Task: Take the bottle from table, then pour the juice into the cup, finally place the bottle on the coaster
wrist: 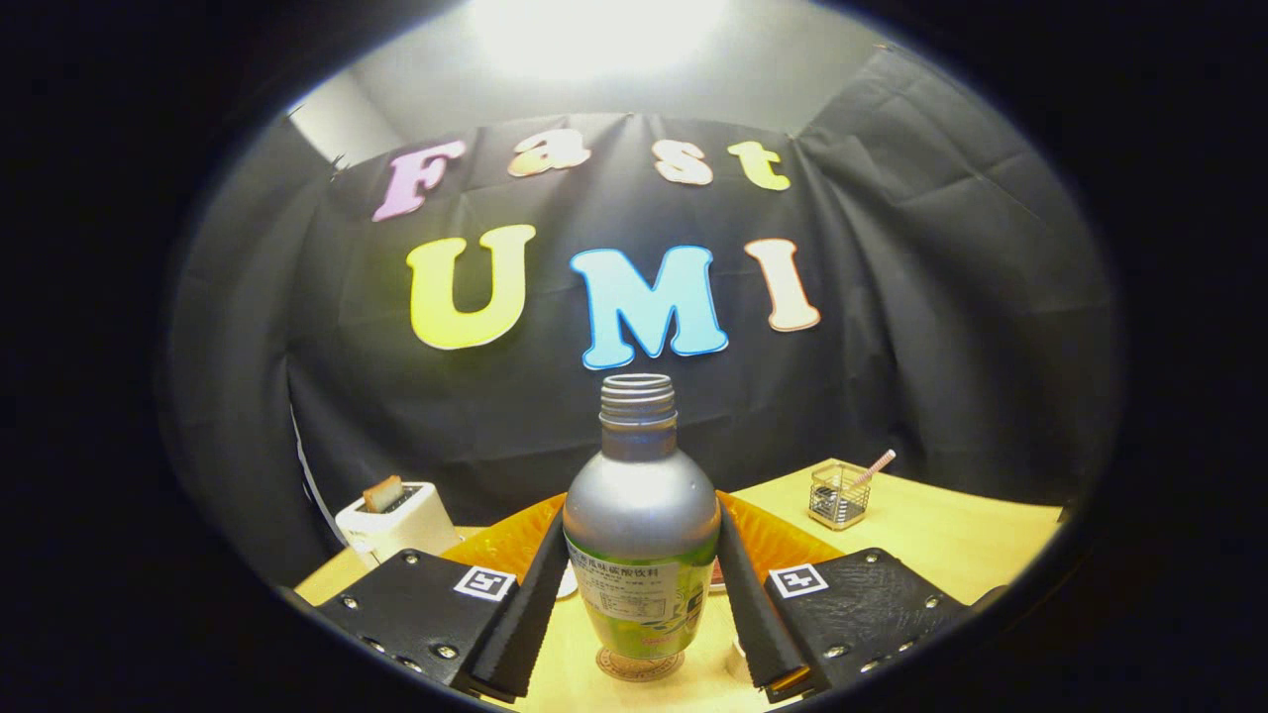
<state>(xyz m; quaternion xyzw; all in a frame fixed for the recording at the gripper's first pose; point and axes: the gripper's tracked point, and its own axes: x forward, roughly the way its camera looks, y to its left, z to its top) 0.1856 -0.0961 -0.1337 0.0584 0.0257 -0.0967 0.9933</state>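
**Bottle upright between the jaws, standing on the coaster**

Gripper point(641, 594) jaws are parted about as wide as the bottle's body, one finger point(530, 594) on each side of it. Both fingers lie right along the bottle's sides; real pressure versus bare contact cannot be told.

Bottle point(642, 535): silver shoulders, green label low down, threaded neck with no cap on, mouth open. It stands upright, not tilted. Its base sits on a small round coaster point(639, 665) on the bench point(941, 535), between the fingers near their roots. Liquid level inside cannot be told, since the body is opaque.

Room to move: the bench's far edge runs just in front of the black cloth wall point(941, 327), so little depth lies beyond the bottle. To the right of the bottle the wooden top is open up to a small clear square holder point(838, 495) with a striped straw point(877, 465) leaning out of it, close to the far edge. Other contents of the holder are too small to tell. On the left, at the bench's far corner, stands a white toaster point(396, 520) with a slice of bread point(381, 492) poking from its slot. Directly behind the bottle, an orange mat or tray point(783, 540) spreads both ways past the fingers. Small pale items by the finger tips are mostly hidden; cannot identify them.
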